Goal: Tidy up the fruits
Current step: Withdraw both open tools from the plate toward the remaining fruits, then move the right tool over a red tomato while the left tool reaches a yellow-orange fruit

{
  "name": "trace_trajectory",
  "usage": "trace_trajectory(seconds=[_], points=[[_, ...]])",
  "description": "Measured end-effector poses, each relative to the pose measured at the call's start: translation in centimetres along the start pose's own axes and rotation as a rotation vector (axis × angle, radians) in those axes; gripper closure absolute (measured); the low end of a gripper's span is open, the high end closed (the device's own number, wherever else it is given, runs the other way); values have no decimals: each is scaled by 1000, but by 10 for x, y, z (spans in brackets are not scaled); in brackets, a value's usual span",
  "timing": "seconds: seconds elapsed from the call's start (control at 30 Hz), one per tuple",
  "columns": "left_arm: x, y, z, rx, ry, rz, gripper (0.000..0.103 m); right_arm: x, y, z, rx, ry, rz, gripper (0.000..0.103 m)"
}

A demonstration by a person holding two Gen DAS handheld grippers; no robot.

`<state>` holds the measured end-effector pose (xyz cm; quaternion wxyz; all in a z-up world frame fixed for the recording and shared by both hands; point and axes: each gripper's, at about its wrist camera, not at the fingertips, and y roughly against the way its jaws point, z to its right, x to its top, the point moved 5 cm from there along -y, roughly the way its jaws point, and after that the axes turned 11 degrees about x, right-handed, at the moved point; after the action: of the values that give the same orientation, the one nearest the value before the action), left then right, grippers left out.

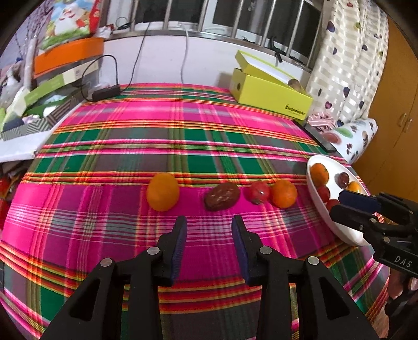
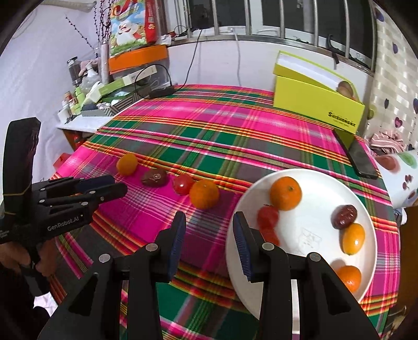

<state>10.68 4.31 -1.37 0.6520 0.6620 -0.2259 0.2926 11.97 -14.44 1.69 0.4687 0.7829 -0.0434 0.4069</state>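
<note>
- Left gripper point(image 1: 209, 225) hovers empty, fingers spread, near the brown fruit point(image 1: 222, 196).
- Right gripper point(image 2: 209, 222), fingers likewise apart, empty, at the white plate point(image 2: 313, 235) rim.

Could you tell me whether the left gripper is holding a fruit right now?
No, the left gripper is open and empty above the cloth, short of the brown fruit.

A lived-in room of a home. A table under a bright pink and green plaid cloth point(image 1: 183, 125) stands against a barred window point(image 2: 261, 18) on the far side. A heart-patterned curtain point(image 1: 347, 65) hangs at far right, a wooden cupboard point(image 1: 392, 125) beside it. Boxes and bottles point(image 2: 86, 91) crowd a shelf at far left.
</note>
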Motion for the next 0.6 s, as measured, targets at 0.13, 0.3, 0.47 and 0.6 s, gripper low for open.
trace_trajectory(seconds=[0.13, 0.3, 0.47, 0.6], points=[[4, -3, -12, 18, 21, 2, 55, 4, -8, -5, 15, 12, -11, 64], [8, -10, -26, 42, 44, -4, 54, 8, -22, -12, 41, 27, -28, 64], [11, -20, -32, 51, 54, -15, 54, 14, -38, -15, 55, 43, -55, 64], [14, -27, -34, 48, 54, -21, 53, 21, -47, -17, 49, 80, -72, 64]])
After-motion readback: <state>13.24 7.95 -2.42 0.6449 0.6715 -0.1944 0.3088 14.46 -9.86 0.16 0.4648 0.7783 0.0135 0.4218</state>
